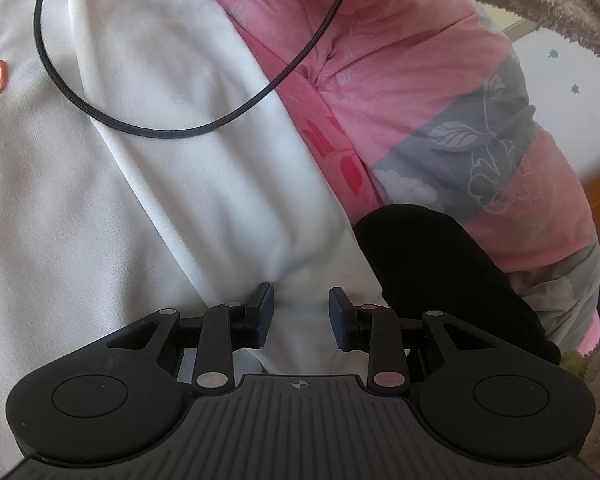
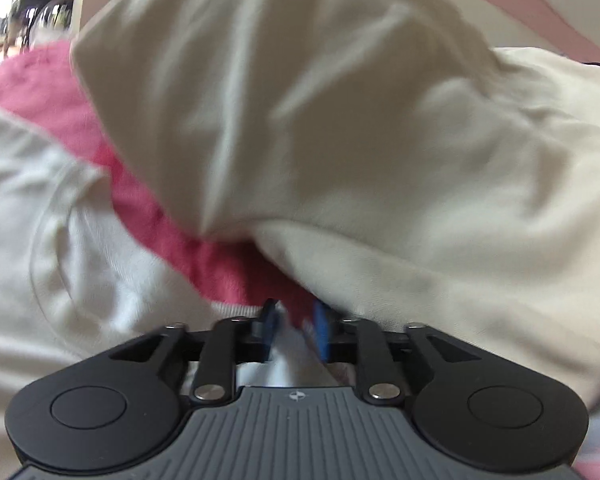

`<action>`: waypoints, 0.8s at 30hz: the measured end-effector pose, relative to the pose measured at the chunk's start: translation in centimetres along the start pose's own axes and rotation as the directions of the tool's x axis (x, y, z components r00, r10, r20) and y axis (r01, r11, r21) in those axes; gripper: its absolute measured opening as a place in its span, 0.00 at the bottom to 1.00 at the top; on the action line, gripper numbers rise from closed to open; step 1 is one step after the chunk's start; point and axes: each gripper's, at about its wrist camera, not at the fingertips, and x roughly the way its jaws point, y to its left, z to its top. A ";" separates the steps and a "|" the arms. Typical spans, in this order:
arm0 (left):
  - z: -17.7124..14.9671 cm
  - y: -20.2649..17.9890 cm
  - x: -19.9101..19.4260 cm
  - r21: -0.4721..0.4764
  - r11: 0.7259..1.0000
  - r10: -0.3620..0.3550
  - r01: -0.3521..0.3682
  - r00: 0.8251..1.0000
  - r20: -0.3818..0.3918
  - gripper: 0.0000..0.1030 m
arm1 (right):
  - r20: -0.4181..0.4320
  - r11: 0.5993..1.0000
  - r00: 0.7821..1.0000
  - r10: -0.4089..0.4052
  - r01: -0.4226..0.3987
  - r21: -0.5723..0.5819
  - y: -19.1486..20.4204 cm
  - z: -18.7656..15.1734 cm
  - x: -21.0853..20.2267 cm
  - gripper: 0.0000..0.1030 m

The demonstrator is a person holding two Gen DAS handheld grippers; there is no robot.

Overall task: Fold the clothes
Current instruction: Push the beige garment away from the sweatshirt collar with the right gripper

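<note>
Item: white garment (image 1: 148,184), soft knit with orange stitched lettering at one edge, spread in loose creases over a pink floral bedcover (image 1: 404,64).

Handling, as judged: light, limp, not fragile; it will sag and drag, so take it at a hem or corner, not mid-panel.

A black cable (image 1: 112,120) lies looped on it; a black cloth item (image 1: 440,264) sits beside it.

Left gripper (image 1: 301,316): jaws parted over the white fabric, holding nothing.

Right gripper (image 2: 296,330): jaws nearly closed on a fold of white cloth, with cream fabric (image 2: 340,120) bunched beyond; that view is blurred.
</note>
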 end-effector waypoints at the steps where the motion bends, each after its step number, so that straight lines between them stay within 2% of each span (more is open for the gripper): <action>1: -0.1 -0.1 0.0 -0.002 1.000 0.001 -0.001 1.000 0.002 0.29 | 0.020 1.000 1.000 -0.001 0.001 0.009 -0.3 0.2 -1.1 0.35; 4: -0.1 -0.1 0.1 -0.011 1.000 -0.002 0.002 1.000 0.005 0.29 | 0.077 0.999 0.997 -0.020 0.016 0.045 -1.1 0.5 -4.5 0.35; 6: -0.1 0.0 0.1 -0.016 1.000 -0.006 0.006 1.000 0.006 0.29 | 0.096 0.995 0.992 -0.077 0.071 0.074 -1.9 0.0 -6.8 0.34; 7: -0.1 0.0 0.1 -0.016 1.000 -0.006 0.007 1.000 0.006 0.29 | 0.084 0.992 0.992 -0.095 0.087 0.096 -2.4 -0.3 -7.8 0.30; 8: -0.1 0.0 0.1 -0.017 1.000 -0.006 0.007 1.000 0.006 0.29 | 0.065 0.990 0.994 -0.086 0.078 0.120 -3.0 -0.6 -8.5 0.20; 9: -0.1 0.0 0.1 -0.018 1.000 -0.006 0.006 1.000 0.006 0.29 | 0.045 0.988 0.997 -0.067 0.060 0.143 -3.7 -0.9 -9.0 0.16; 12: -0.1 0.0 0.1 -0.019 1.000 -0.004 0.004 1.000 0.006 0.29 | -0.041 0.990 0.999 -0.024 0.029 0.141 -3.8 -2.2 -7.6 0.10; 16: 0.0 -0.2 0.2 -0.018 1.000 0.008 -0.008 1.000 0.006 0.29 | -0.120 0.986 0.992 0.039 -0.019 0.164 -1.9 -3.7 -2.7 0.10; 17: 0.0 -0.3 0.2 -0.017 1.000 0.012 -0.012 1.000 0.006 0.29 | -0.149 0.989 0.988 0.038 -0.016 0.145 -1.0 -4.2 -1.1 0.10; 18: 0.0 -0.4 0.2 -0.017 1.000 0.017 -0.017 1.000 0.006 0.29 | -0.141 0.994 0.990 0.013 0.002 0.106 -0.1 -4.6 -0.5 0.10; 20: 0.0 -0.5 0.2 -0.017 1.000 0.023 -0.023 1.000 0.007 0.29 | -0.128 0.998 0.991 -0.024 0.032 0.056 0.6 -4.2 -0.8 0.10; 22: 0.0 -0.5 0.2 -0.014 1.000 0.028 -0.028 1.000 0.009 0.29 | -0.103 0.993 0.994 -0.026 0.037 0.112 -0.4 -3.5 -2.4 0.13; 24: 0.0 -0.5 0.2 -0.012 1.000 0.029 -0.029 1.000 0.010 0.29 | -0.070 0.983 0.996 -0.052 0.063 0.173 -1.8 -3.3 -4.6 0.19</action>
